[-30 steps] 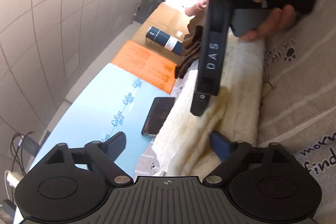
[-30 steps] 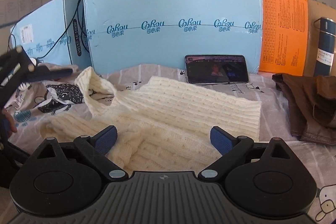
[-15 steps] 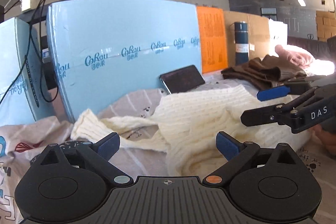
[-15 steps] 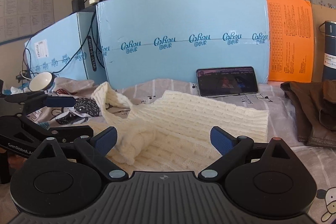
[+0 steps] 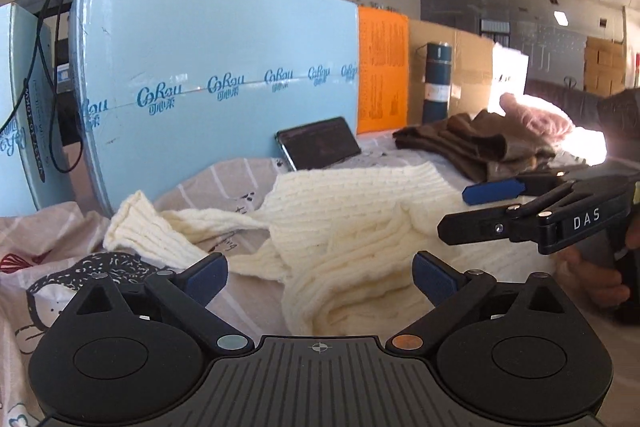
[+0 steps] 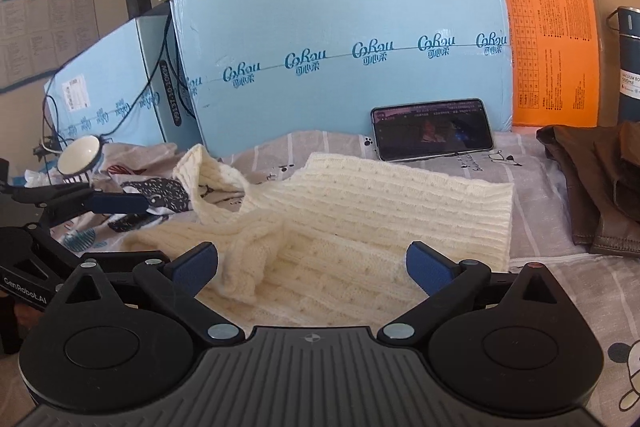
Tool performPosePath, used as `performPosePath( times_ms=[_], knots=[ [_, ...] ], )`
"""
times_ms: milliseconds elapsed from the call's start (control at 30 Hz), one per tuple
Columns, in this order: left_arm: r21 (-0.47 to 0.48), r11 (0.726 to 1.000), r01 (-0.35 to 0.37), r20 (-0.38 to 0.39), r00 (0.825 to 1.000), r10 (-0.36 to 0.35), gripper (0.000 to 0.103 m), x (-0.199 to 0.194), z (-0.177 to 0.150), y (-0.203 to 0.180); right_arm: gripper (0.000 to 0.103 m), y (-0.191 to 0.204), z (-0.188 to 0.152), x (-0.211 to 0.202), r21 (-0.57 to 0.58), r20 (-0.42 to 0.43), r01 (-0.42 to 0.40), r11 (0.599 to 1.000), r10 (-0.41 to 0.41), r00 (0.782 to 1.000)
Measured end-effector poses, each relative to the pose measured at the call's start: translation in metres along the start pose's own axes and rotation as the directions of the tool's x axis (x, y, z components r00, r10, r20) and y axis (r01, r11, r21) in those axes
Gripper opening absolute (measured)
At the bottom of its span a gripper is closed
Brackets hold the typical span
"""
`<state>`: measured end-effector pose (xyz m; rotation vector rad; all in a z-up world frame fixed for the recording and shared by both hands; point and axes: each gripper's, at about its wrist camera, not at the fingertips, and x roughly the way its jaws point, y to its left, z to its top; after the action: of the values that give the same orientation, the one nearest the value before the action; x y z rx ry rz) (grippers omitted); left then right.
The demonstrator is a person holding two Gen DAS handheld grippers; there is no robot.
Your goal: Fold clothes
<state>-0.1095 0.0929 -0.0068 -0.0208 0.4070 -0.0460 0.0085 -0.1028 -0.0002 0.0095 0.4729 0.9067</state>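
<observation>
The left gripper (image 5: 318, 273) has its two blue pads wide apart and nothing between them. It hangs just above the near edge of the cream knitted sweater (image 5: 352, 227), which lies partly folded on the printed bed sheet (image 5: 240, 175). One sleeve (image 5: 148, 231) of the sweater runs out to the left of this gripper, and its ribbed cuff stands a little up from the sheet. A thick bunched fold of knit lies directly ahead of the left gripper, between its pads and the flat body of the sweater.

The right gripper (image 6: 312, 265) is also spread open and holds nothing. Straight ahead of it is the flat body of the sweater (image 6: 380, 199), with a straight far edge and a ribbed hem on its right side. To the right of that hem a strip of bare striped sheet (image 6: 536, 195) is free, and beyond it lies a brown garment (image 6: 592, 187). In the left wrist view the right gripper (image 5: 468, 211) comes in from the right side, over the right part of the sweater, with a hand (image 5: 592, 279) on its handle. In the right wrist view the left gripper (image 6: 100, 211) shows at the far left, over the patterned part of the sheet.

Behind the sweater a phone (image 6: 432, 129) leans against a light blue board (image 6: 340, 27), which closes the far side. An orange sheet (image 6: 552, 47) and a dark blue flask (image 5: 438, 87) stand to the right of it
</observation>
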Motion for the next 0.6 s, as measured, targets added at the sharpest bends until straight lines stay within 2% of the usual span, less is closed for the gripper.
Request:
performPosePath(
  times_ms=[67, 167, 233, 300, 400, 467, 567, 600],
  knots=[
    [-0.075, 0.997, 0.001, 0.033, 0.999, 0.001, 0.1, -0.004, 0.005, 0.007, 0.102, 0.0, 0.004, -0.002, 0.025, 0.02, -0.007, 1.0, 0.006, 1.0],
    [-0.114, 0.985, -0.132, -0.009, 0.991, 0.132, 0.1, 0.004, 0.006, 0.011, 0.102, -0.001, 0.01, -0.005, 0.061, 0.049, -0.018, 0.998, 0.015, 0.999],
    [-0.11, 0.972, -0.208, -0.072, 0.977, 0.201, 0.1, 0.015, 0.003, 0.013, 0.102, 0.002, 0.014, 0.002, 0.059, 0.027, 0.073, 0.996, -0.075, 0.997],
    [-0.119, 0.974, -0.193, -0.115, 0.977, 0.18, 0.1, 0.024, -0.001, 0.016, 0.102, 0.004, 0.015, 0.01, 0.043, -0.015, 0.112, 0.993, -0.111, 0.994],
    [-0.141, 0.972, -0.186, -0.145, 0.975, 0.166, 0.1, 0.032, -0.005, 0.02, 0.102, 0.01, 0.012, 0.021, -0.004, -0.065, 0.111, 0.994, -0.111, 0.992],
    [-0.15, 0.972, -0.18, -0.154, 0.975, 0.157, 0.1, 0.033, -0.006, 0.023, 0.102, 0.015, 0.007, 0.027, -0.063, -0.081, 0.136, 0.989, -0.141, 0.987],
    [-0.242, 0.959, -0.146, -0.159, 0.981, 0.109, 0.1, 0.031, -0.004, 0.034, 0.102, 0.019, 0.003, 0.028, -0.112, -0.078, 0.152, 0.982, -0.161, 0.984],
    [-0.316, 0.939, -0.14, -0.157, 0.983, 0.094, 0.1, 0.03, -0.002, 0.043, 0.102, 0.018, 0.005, 0.027, -0.103, -0.08, 0.142, 0.984, -0.151, 0.985]
  ],
)
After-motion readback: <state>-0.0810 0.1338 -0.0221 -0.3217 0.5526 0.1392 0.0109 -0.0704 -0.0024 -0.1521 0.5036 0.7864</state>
